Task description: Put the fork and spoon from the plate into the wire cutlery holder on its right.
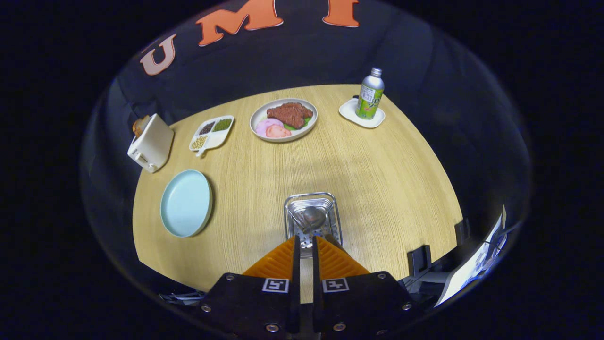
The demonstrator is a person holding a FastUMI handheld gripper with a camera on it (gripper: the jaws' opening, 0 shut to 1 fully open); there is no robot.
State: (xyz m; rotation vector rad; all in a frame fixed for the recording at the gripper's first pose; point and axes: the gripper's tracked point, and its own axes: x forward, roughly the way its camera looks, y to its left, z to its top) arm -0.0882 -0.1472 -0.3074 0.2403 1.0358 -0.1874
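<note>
Gripper (306, 243) fingers nearly together, narrow gap, above the rectangular wire holder (312, 218) near the round wooden table's (377, 189) front edge; metal spoon (313, 218) and fork (299, 218) lie inside; the round glazed plate (186, 203) sits left.

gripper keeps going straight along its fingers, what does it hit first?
Most likely the wire cutlery holder just ahead of the gripper, with the spoon and fork already in it. The fingers are nearly closed, with the cutlery handles running into the narrow gap; whether they grip them is unclear, as is depth.
</note>
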